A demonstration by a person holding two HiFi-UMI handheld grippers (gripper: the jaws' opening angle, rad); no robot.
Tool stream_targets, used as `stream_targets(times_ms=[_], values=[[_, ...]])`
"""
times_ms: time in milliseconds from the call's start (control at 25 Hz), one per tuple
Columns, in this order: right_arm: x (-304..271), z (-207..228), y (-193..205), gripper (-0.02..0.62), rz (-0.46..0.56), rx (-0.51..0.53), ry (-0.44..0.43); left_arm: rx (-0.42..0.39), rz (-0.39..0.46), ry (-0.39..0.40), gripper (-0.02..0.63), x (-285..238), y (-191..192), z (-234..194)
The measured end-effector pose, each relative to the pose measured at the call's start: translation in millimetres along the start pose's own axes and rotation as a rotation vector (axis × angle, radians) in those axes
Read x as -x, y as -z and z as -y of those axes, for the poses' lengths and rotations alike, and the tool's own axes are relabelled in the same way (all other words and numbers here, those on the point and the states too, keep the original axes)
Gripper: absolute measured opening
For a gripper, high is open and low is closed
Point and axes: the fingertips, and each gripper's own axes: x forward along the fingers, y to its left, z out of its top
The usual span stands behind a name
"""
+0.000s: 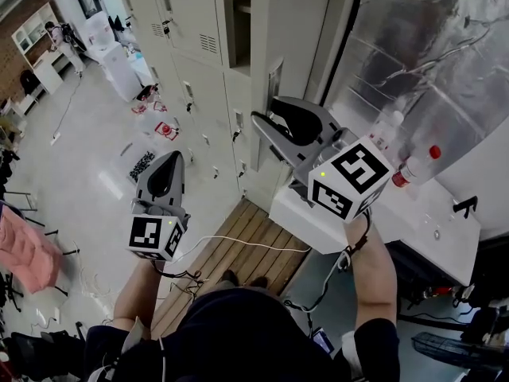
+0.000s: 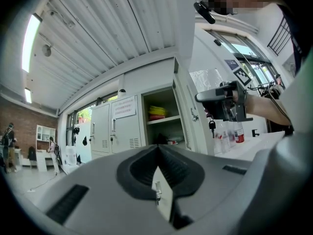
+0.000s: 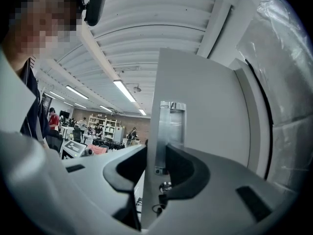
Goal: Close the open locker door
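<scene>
The grey locker door (image 1: pixel 267 46) stands open and edge-on to me, beside its open compartment (image 1: pixel 238 6). In the right gripper view the door (image 3: pixel 210 106) fills the middle, with its metal handle recess (image 3: pixel 171 126) and a key (image 3: pixel 164 185) hanging below. My right gripper (image 1: pixel 266 130) (image 3: pixel 155 165) is shut on the door's free edge, one jaw on each face. My left gripper (image 1: pixel 171 159) (image 2: pixel 157 147) hangs lower left, shut with nothing in it. It looks at the open locker (image 2: pixel 161 116), whose shelf holds yellow items.
Closed lockers (image 1: pixel 187 30) run along the left of the open one. A white counter (image 1: pixel 445 229) with bottles (image 1: pixel 413 165) stands to the right, under a foil-covered window (image 1: pixel 429 46). Wooden boards (image 1: pixel 231 245) lie underfoot. People stand far off in the room.
</scene>
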Motion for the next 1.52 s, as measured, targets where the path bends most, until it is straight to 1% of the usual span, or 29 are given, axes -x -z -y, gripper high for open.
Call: stream_targets(times_ms=[200,400,560,760,880,1120,1360,1520], values=[[-13.2,1.3,1.0,0.120,0.023,0.011,0.025,-0.008,0.001,-0.004,0.003,-4.1,10.9,-3.4],[-24.8,2.1,1.8,0.120,0.041,0.024,0.048,0.006,0.000,0.007,0.003,-8.6,27.9,-8.7],[-36.3,1.8,1.0,0.120,0.060,0.039,0.083,0.002,0.031,0.030,0.003,-16.6,36.5,-23.9],[-62.2,4.0,-0.8,0.123,0.090,0.080,0.162,0.012,0.064,0.118,0.003,-36.8,47.0,-50.0],[-80.6,9.1,0.4,0.124,0.107,0.103,0.225,0.008,0.068,0.172,0.003,-50.1,49.8,-69.6],[-119.1,28.0,4.5,0.126,0.086,0.144,0.366,0.012,0.066,0.281,0.003,-77.5,50.8,-107.2],[-148.5,45.2,6.8,0.126,0.080,0.184,0.468,0.024,0.078,0.353,0.003,-100.1,59.7,-133.8],[-161.3,55.8,9.4,0.125,0.076,0.195,0.526,0.031,0.084,0.393,0.003,-110.7,64.7,-143.3]])
